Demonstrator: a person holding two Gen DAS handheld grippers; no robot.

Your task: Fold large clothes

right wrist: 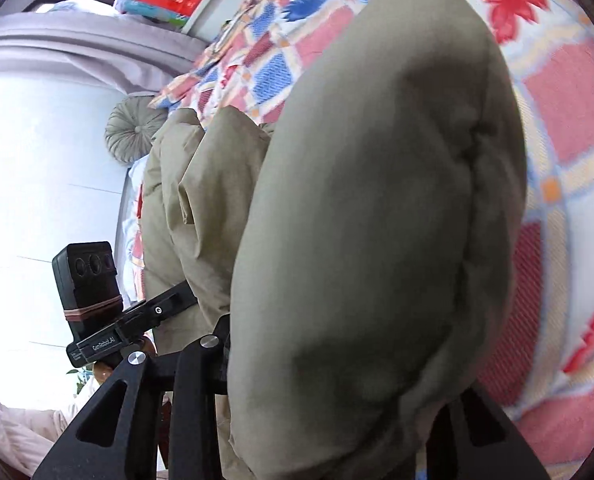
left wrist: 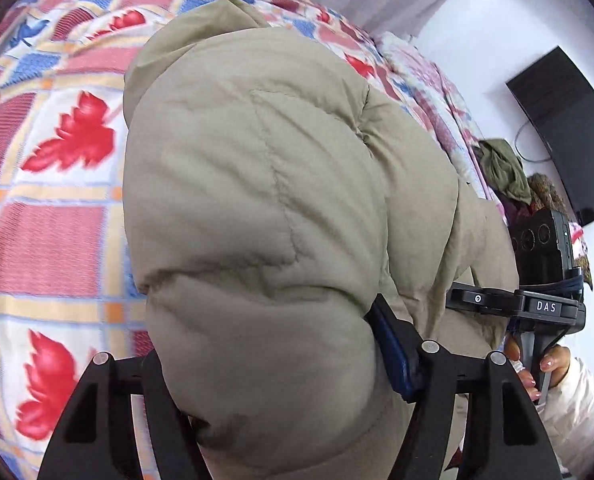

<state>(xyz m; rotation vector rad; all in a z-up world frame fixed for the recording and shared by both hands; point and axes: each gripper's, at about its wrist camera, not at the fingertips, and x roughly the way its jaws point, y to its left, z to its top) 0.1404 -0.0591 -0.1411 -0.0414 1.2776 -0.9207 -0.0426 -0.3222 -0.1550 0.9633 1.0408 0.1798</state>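
A: Khaki puffer jacket (left wrist: 257,200) lifted above patterned quilt (left wrist: 49,240); container?
B: None visible. Left gripper (left wrist: 265,380) and right gripper (right wrist: 337,392) each clamp a padded fold

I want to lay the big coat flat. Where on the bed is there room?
Bare patchwork quilt lies left of the beige puffer coat in the left wrist view, out to the bed's far edge. Crowded: the right edge, with crumpled bedding and a pile of clothes.
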